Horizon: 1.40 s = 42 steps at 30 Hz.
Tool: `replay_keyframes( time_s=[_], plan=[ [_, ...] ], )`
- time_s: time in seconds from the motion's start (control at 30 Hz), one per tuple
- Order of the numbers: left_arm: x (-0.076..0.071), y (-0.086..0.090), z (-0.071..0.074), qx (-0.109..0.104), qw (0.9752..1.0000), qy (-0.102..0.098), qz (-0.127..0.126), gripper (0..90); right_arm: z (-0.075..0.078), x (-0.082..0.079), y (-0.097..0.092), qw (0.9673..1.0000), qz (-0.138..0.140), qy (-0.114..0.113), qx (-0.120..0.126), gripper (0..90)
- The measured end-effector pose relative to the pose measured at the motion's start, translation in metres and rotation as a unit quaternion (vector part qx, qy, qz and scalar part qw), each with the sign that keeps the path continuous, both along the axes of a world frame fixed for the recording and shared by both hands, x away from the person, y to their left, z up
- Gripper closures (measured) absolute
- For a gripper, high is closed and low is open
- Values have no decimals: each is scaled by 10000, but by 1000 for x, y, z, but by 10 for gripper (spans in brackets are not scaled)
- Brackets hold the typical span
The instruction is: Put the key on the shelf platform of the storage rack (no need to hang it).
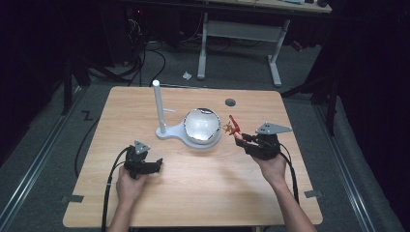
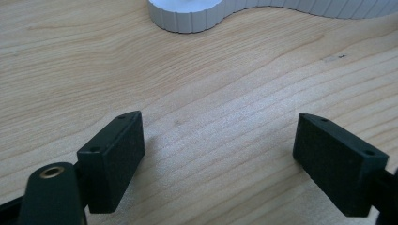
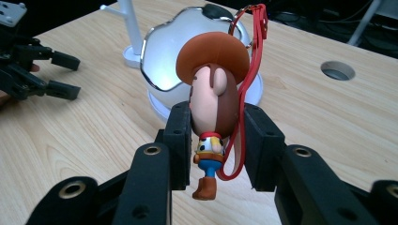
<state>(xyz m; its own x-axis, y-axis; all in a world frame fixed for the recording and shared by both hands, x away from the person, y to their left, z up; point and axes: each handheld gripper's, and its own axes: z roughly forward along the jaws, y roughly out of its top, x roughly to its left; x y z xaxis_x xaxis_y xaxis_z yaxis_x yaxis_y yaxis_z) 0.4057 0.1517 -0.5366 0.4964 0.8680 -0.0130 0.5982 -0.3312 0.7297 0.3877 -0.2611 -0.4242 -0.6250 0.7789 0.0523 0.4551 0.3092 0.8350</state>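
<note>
Two tools in play: my right tool (image 3: 213, 140) pinches a cowboy doll (image 3: 213, 108) by the head, held above the table (image 1: 193, 188) beside the white stand (image 1: 193, 133), probably for hanging its red strap (image 3: 246, 70) on the post (image 1: 158, 104), while my left tool (image 2: 218, 154) rests spread wide.

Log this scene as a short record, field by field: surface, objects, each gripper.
surface: wooden table
stand: white stand with post and mirrored dome, mid-table
left gripper: open, empty, low over bare wood
right gripper: shut on cowboy figure keychain
strap: red loop hangs from figure
</note>
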Motion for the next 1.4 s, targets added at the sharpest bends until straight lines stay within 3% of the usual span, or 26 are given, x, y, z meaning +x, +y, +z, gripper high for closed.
replay_keyframes(
  time_s=[0.3, 0.47, 0.63, 0.8, 1.07, 1.4],
  plan=[
    [0, 0, 0, 3, 10000, -2, -1, 173, 11, 8, 21, 9996, 259, -74, -83, 667],
    [0, 0, 0, 5, 10000, -1, -3, 173, 16, 11, 30, 9992, 387, -120, 63, 667],
    [0, 0, 0, -1, 10000, 2, -2, 173, 15, 16, 37, 9989, 466, -65, -10, 667],
    [0, 0, 0, 5, 10000, -2, -2, 173, 12, 23, 44, 9984, 558, -48, 76, 667],
    [0, 0, 0, -6, 10000, -1, -1, 174, 14, 34, 64, 9972, 736, -66, -73, 666],
    [0, 0, 0, -2, 10000, -2, -15, 176, 8, 58, 86, 9960, 845, 88, -262, 666]
  ],
)
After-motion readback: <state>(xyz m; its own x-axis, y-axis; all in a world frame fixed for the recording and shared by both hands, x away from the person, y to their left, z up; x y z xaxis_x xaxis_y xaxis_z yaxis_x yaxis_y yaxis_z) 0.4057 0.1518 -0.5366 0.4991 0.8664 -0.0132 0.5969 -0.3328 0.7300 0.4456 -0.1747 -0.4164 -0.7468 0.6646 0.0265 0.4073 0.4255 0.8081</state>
